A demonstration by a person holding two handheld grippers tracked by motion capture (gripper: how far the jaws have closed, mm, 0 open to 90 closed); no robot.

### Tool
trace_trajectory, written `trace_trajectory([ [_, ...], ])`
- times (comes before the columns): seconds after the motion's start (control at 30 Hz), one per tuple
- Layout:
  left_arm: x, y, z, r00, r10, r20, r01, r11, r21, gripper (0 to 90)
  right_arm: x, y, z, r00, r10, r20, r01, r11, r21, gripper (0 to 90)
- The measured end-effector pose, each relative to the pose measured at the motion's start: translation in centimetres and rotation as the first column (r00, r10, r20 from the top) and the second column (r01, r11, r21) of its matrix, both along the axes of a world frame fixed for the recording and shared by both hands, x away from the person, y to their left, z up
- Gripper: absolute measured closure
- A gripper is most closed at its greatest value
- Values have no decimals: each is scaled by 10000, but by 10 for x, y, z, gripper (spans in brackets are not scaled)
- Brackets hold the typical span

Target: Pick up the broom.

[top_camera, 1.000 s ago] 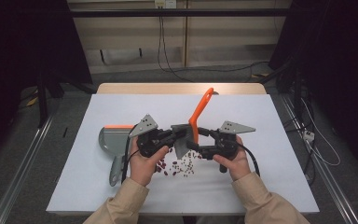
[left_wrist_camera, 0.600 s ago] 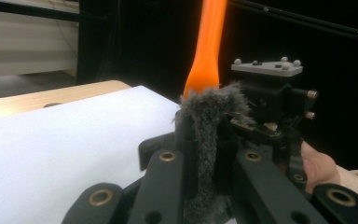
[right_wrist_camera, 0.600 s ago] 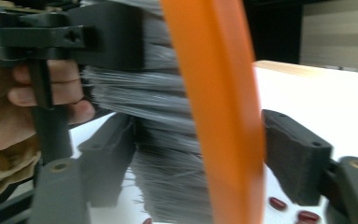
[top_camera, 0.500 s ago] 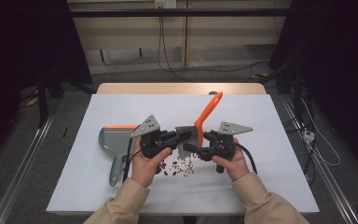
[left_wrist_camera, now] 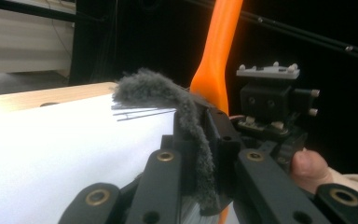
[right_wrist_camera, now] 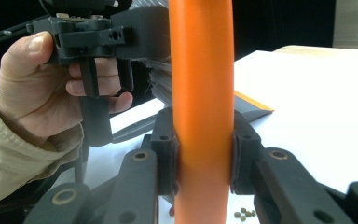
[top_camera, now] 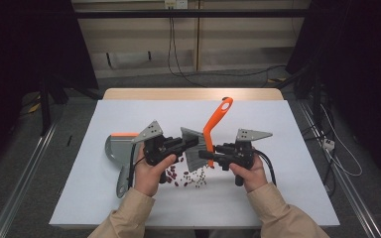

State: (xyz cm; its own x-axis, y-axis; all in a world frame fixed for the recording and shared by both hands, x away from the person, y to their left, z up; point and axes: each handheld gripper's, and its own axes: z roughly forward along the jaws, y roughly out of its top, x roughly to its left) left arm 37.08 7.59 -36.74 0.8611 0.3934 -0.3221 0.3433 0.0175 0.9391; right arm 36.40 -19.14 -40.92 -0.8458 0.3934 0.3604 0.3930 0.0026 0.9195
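A brush with a long orange handle [top_camera: 218,116] and grey bristles [top_camera: 192,148] is held up over the white table [top_camera: 297,188]. My left gripper [top_camera: 191,143] is shut on the bristles [left_wrist_camera: 186,116]; its jaws have just opened a trace and still pinch them. My right gripper [top_camera: 206,154] is shut on the handle [right_wrist_camera: 203,93] low down, its jaws having just closed, pads [right_wrist_camera: 167,154] pressed to both sides. Dark and pale beans [top_camera: 186,176] lie scattered below the brush.
A grey dustpan [top_camera: 116,148] with an orange edge lies on the table left of my left hand. Several beans [right_wrist_camera: 244,213] dot the sheet under the handle. The table's wooden far edge [top_camera: 193,94] borders a dark floor with cables.
The right gripper's jaws have closed onto the orange handle. The handle's tip has shifted slightly right. Both hands have stayed about where they were.
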Motion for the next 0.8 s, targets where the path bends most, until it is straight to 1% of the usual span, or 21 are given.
trace_trajectory([
  [0.07,1,1,-2,10000,62,54,-62,10000,16,807,-1,-1,2,9999,-150,-52,149,9998,-129,698],
  [0.1,1,1,-3,9997,220,98,-221,9997,40,793,-1,-1,3,9997,-221,-57,219,9995,-222,699],
  [0.13,2,1,-4,9997,207,134,-207,9998,61,793,-1,-2,4,9993,-356,-72,353,9989,-316,699],
  [0.17,2,1,-4,9996,221,158,-223,9997,105,792,-2,-2,4,9991,-405,-143,399,9985,-379,699],
  [0.27,2,1,-4,9990,333,294,-342,9990,303,771,-3,-3,6,9986,-515,-151,505,9968,-620,700],
  [0.37,3,3,-5,9989,414,241,-426,9979,478,721,-4,-2,10,9975,-698,-86,686,9932,-939,700],
  [0.43,4,4,-5,9967,686,436,-718,9945,763,681,-5,-3,11,9963,-852,-79,839,9907,-1071,700],
  [0.5,5,6,-5,9958,788,474,-826,9929,853,622,-4,-5,12,9949,-998,-127,976,9881,-1192,701],
  [0.53,5,7,-4,9949,778,642,-840,9914,1004,618,-4,-7,12,9936,-1119,-118,1095,9856,-1288,701],
  [0.6,5,7,-3,9939,793,763,-887,9876,1293,587,-3,-11,12,9921,-1249,-126,1221,9832,-1359,701],
  [0.67,5,9,-1,9937,813,770,-911,9869,1334,528,-2,-15,13,9872,-1590,-154,1549,9762,-1520,701],
  [0.73,6,11,0,9937,821,769,-924,9855,1420,496,0,-21,12,9836,-1787,-234,1731,9730,-1526,702],
  [0.8,6,14,1,9930,855,820,-973,9835,1528,424,1,-26,13,9771,-2114,-236,2038,9623,-1799,702],
])
